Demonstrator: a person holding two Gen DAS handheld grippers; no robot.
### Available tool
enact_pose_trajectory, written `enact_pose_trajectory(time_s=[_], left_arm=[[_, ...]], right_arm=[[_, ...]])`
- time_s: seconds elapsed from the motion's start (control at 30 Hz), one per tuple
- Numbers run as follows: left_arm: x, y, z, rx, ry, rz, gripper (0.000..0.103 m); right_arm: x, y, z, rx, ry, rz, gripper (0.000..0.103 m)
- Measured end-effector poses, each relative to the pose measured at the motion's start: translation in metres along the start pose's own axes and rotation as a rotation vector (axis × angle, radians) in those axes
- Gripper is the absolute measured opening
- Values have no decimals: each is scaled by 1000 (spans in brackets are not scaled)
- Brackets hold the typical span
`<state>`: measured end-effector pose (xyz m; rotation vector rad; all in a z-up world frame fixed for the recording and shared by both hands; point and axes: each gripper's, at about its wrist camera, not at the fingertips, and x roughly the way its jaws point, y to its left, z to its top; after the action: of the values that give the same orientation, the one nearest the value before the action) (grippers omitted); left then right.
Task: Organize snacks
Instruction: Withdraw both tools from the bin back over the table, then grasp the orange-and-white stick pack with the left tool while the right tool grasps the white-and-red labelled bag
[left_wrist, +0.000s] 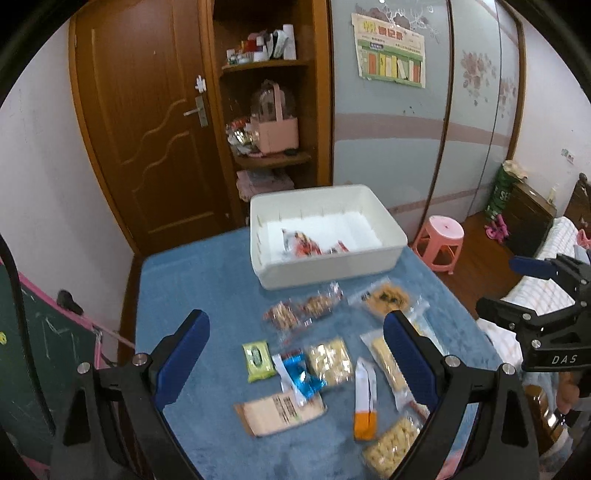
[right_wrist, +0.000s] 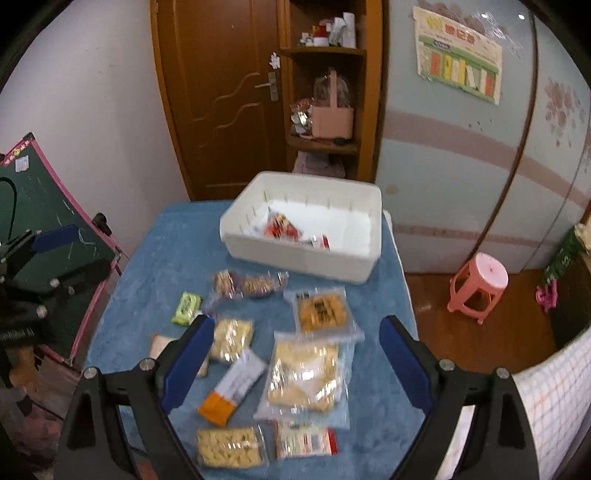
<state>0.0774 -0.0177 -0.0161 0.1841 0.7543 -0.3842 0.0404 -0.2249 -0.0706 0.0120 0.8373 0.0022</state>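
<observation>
left gripper (left_wrist: 295, 332) jaws wide, empty, above the packets | right gripper (right_wrist: 297, 336) jaws wide, empty | snack packets (right_wrist: 308, 373) lay near on blue tablecloth (left_wrist: 207, 280) | white bin (left_wrist: 325, 258) at far edge held red packets (left_wrist: 304, 245)

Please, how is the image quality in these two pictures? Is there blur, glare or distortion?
Left wrist view: strong fisheye bending of the door, dark corners; the white bin is slightly smeared. Right wrist view: more motion blur, so print on the snack packets is unreadable, with glare on their clear wrap; the bin's floor looks overexposed. Both grippers' fingers stay fairly sharp.
</observation>
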Motion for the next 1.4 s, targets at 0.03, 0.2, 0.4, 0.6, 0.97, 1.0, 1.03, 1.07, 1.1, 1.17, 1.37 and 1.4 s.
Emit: enact_pose_trajectory(time_s=[0.03,0.2,0.4,0.6,0.97,1.0,1.03,1.07,1.1,1.17,1.37,1.4], left_arm=[[2,-1,-6,-5,3,-5,95],[22,-10,-43,-25,45,-43,95],[66,-29,-82,-40,145,-53,95],[108,-44,-104,-36,217,-40,95],[165,-73,-122,-16,330,-61,95],[168,-73,-123,-19,337,-61,95],[172,-72,-123,-23,345,-59,95],[175,-71,-123,-26,352,-58,95],[179,-69,-123,-30,360,-56,95],[185,-66,-124,-42,374,-52,95],[203,-63,-129,-75,439,-86,90],[206,-64,-131,-75,452,-95,89]], right_arm=[[1,-2,-7,7,5,-1,92],[18,-12,-54,36,62,-1,92],[51,-26,-103,72,182,-1,92],[74,-40,-142,92,253,-10,92],[117,-47,-173,115,369,73,92],[120,-46,-174,111,376,77,92],[123,-45,-175,105,383,81,92],[126,-43,-174,100,387,84,92],[129,-40,-174,93,392,85,92],[134,-35,-174,77,396,79,92],[144,-23,-170,13,390,49,94],[146,-21,-169,9,391,48,94]])
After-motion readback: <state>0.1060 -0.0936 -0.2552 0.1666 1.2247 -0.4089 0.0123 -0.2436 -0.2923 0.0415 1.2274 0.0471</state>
